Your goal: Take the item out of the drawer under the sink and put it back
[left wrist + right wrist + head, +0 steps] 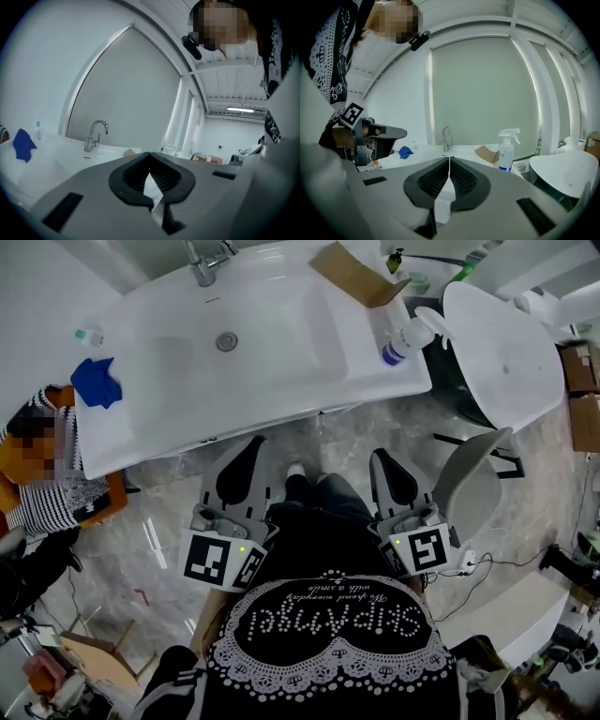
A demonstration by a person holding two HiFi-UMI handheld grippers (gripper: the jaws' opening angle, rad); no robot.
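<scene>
The left tongs (251,444) and right tongs (382,457) are closed and empty, near the sink (281,334); I judge no step is done yet.

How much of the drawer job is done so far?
Nothing looks done yet. The left gripper and the right gripper are both shut and empty, held in front of the sink. No drawer shows pulled out below it, and no item is out. In hand: only standing at the sink. Left to do: open the drawer, take the item out, then put it back.
</scene>
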